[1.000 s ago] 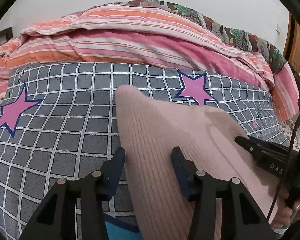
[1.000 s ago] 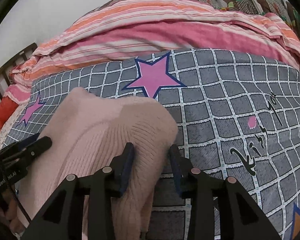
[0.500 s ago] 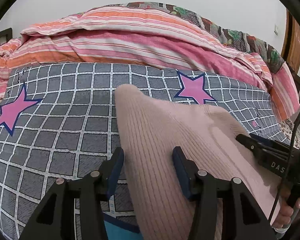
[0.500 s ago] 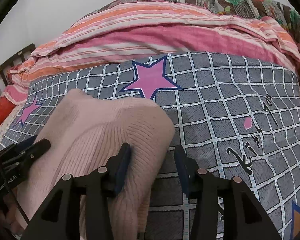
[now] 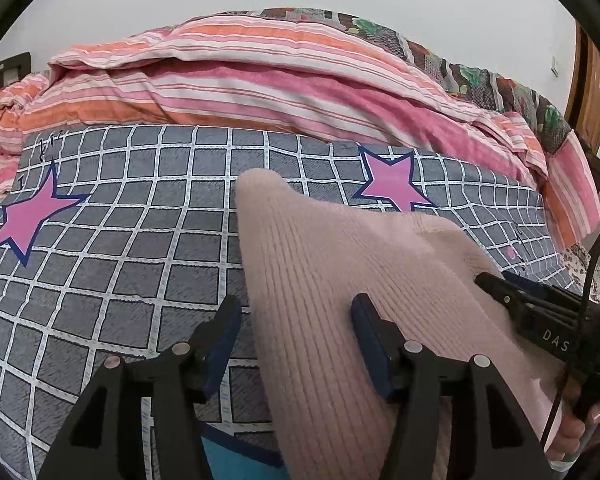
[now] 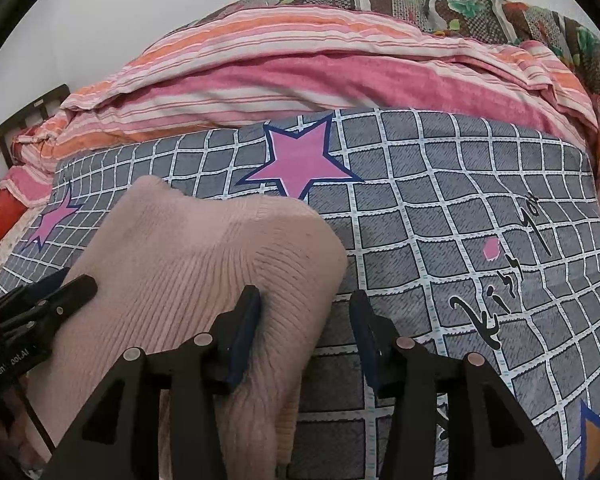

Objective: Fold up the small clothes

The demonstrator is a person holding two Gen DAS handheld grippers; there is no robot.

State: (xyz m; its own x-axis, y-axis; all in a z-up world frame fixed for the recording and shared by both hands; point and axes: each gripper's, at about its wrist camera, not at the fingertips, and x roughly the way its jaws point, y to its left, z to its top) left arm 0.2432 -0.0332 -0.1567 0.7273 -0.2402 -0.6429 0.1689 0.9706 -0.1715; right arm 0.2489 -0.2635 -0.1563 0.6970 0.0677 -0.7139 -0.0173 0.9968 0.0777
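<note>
Left claw (image 5: 296, 344) spread, straddling left edge of pink knit garment (image 5: 340, 280) on the bed (image 5: 100, 240). Right claw (image 6: 306, 334) spread too, its left finger on garment's right edge.

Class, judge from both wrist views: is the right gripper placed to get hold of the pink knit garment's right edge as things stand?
Probably yes. The right gripper has open jaws straddling the pink knit garment edge, with nothing between them.
</note>
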